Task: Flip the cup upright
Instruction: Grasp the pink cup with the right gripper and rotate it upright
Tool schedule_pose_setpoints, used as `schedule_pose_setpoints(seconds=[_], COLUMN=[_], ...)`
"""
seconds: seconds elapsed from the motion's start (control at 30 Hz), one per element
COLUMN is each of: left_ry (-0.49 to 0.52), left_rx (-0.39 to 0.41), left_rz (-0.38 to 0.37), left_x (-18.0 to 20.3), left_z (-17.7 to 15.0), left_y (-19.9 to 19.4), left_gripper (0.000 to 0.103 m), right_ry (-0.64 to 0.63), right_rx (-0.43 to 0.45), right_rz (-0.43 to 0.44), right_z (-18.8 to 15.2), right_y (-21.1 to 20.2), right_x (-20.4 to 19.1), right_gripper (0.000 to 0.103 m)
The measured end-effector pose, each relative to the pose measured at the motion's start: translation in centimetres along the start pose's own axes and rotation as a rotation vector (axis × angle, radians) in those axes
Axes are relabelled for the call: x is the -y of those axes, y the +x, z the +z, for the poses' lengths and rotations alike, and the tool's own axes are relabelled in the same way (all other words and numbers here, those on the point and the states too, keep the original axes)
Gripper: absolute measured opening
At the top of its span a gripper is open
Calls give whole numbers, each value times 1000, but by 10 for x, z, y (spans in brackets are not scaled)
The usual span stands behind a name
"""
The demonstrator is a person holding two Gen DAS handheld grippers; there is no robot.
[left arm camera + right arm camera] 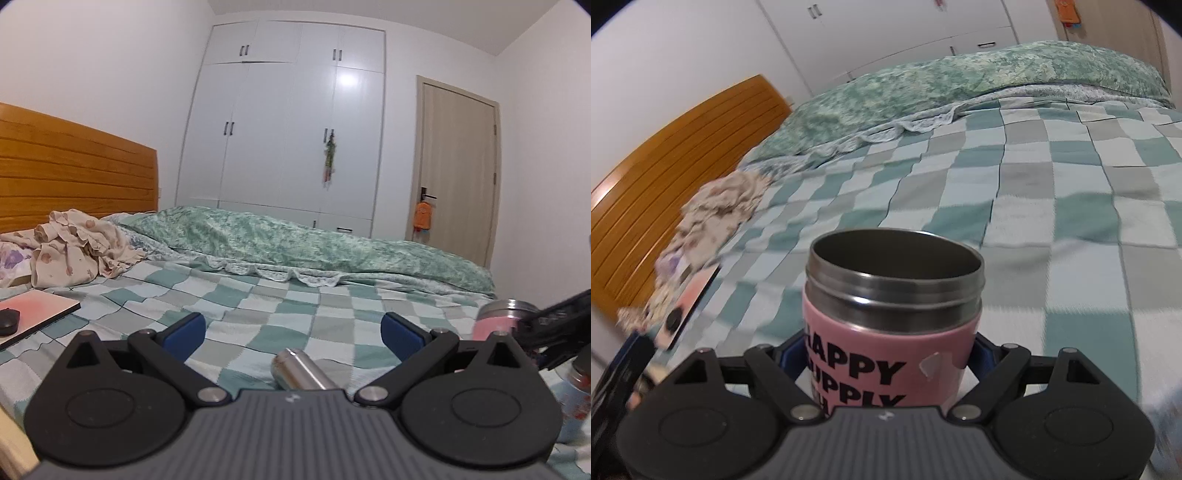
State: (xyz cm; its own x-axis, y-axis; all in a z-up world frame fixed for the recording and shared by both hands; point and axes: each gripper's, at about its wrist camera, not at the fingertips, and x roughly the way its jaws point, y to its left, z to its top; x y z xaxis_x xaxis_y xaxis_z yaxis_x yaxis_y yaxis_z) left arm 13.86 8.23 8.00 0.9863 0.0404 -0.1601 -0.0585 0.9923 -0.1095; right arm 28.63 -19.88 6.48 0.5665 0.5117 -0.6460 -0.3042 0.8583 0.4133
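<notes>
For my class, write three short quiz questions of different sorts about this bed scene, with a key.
1. True or false: the right gripper is shut on the pink cup, whose mouth faces up.
2. Multiple choice: the silver metal cylinder in front of the open left gripper is A) standing upright, B) lying on its side, C) held in the jaws.
3. Fill in: the checked blanket covers a bed with an orange ____ headboard.

Key: 1 true; 2 B; 3 wooden.
</notes>
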Motion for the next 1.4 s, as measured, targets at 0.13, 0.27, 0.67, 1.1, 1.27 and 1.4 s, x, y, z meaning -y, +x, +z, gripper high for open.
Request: schedule_pose_setpoints(seconds=[0.13, 0.27, 0.67, 1.1, 1.27, 1.4], left_ry=[0, -13, 14, 73, 87, 83], left_rx=[-29, -80, -160, -204, -300, -418], left_rz=[-29, -59, -42, -95, -138, -161], left_x=[14, 26, 36, 74, 110, 141], left_z=[-8, -25, -47, -39, -41, -49], left_y=[-21, -36, -64, -68, -51, -27], left_gripper=[103, 103, 103, 103, 103, 103], right_ry=[-8, 16, 202, -23, -174, -239], right_rx=[-67, -149, -150, 151, 349, 435], right_rz=[17, 9, -10, 19, -36, -103], right_z=[-39, -79, -112, -114, -132, -149], right_y=[-39, -44, 21, -78, -137, -163], right_x=[3, 13, 55, 53, 67, 90], right_gripper=[84, 84, 84, 103, 103, 103])
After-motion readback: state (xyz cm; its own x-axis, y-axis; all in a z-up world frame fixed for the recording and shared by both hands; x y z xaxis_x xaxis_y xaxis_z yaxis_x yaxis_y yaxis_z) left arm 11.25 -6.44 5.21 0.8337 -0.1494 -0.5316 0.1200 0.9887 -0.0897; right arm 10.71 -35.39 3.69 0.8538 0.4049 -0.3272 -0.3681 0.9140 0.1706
